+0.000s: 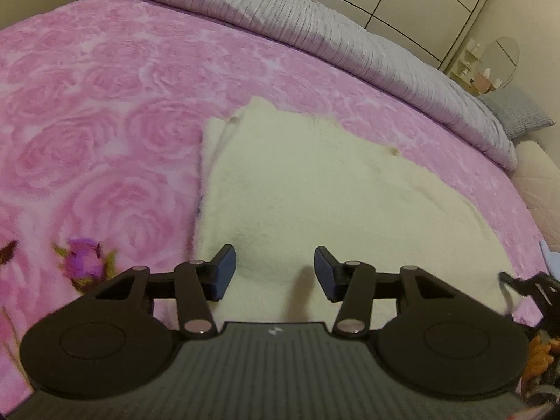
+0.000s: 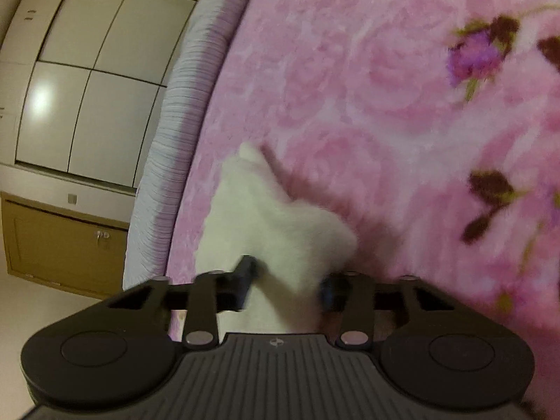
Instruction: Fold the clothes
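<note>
A cream fleece garment [image 1: 315, 189] lies folded on the pink rose blanket [image 1: 105, 105]. My left gripper [image 1: 274, 273] hovers over the garment's near edge, open, with nothing between its blue pads [image 1: 224, 269]. At the far right edge of the left wrist view, the right gripper [image 1: 528, 287] sits at the garment's near right corner. In the right wrist view, a raised white corner of the garment [image 2: 276, 220] sits between the spread, blurred fingers of my right gripper [image 2: 288, 280], whose jaws stand wide apart.
A grey-lilac quilt [image 1: 315, 31] is bunched along the bed's far side, with a grey pillow [image 1: 518, 112] at its end. White wardrobe doors [image 2: 91, 77] and a brown cabinet [image 2: 63, 245] stand beyond the bed. Pink blanket [image 2: 385, 87] stretches around the garment.
</note>
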The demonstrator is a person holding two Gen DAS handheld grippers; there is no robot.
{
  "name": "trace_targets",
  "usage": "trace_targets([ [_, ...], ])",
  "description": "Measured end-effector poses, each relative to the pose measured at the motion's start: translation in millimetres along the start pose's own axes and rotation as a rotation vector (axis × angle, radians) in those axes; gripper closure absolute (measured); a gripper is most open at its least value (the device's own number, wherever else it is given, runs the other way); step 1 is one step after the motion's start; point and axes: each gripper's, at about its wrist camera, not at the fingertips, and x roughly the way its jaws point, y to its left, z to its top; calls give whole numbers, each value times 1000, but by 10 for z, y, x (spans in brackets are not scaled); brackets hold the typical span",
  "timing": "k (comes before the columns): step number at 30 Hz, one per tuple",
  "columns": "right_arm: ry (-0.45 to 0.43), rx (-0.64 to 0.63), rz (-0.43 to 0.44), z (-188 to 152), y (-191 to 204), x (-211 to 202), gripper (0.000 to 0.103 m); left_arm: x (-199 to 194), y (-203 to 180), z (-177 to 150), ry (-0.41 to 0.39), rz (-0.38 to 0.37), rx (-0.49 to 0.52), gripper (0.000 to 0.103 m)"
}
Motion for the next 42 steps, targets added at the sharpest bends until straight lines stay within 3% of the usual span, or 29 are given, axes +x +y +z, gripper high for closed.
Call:
trace_targets([
  [1, 6, 1, -6, 15, -4, 32, 84, -4, 13, -5, -1, -6, 1, 58],
  [4, 18, -43, -42, 23, 61, 104, 88, -37, 95, 14, 1, -30, -45, 60],
  [7, 11, -260, -144, -37, 390, 116, 89, -84, 187, 39, 9, -63, -106, 61],
  [11, -83, -810, -239, -565, 1144, 67, 91, -144, 278, 40, 20, -98, -139, 61],
  [15, -111, -1368, -168, -1475, 1729, 93, 91, -217, 419, 25, 10, -159, -225, 61],
  [19, 11, -1719, -57, -2329, 1755, 163, 89, -270, 570, 1, -1, -212, -309, 61],
  [21, 134, -1808, -34, -2606, 1644, 236, 77, -277, 590, -17, 1, -220, -319, 61],
  [24, 250, -1798, 4, -2722, 1511, 223, 66, -287, 620, -45, 4, -232, -334, 61],
  [26, 276, -1725, 51, -2601, 1526, 119, 51, -275, 631, -65, 8, -238, -344, 61],
  [30, 309, -1459, 163, -2072, 1618, -103, 50, -284, 603, -66, 9, -238, -354, 60],
  [33, 255, -1184, 207, -1514, 1620, -289, 52, -305, 540, -45, 11, -258, -349, 57],
  [36, 203, -917, 70, -1016, 1450, -167, 65, -236, 488, -9, 25, -323, -389, 49],
  [37, 215, -847, 1, -927, 1376, -82, 73, -189, 474, 5, 33, -344, -407, 47],
  [39, 283, -719, -96, -795, 1193, 126, 78, -47, 435, 47, 62, -396, -441, 44],
  [42, 348, -640, -102, -831, 1106, 338, 78, 223, 388, 88, 116, -432, -505, 43],
])
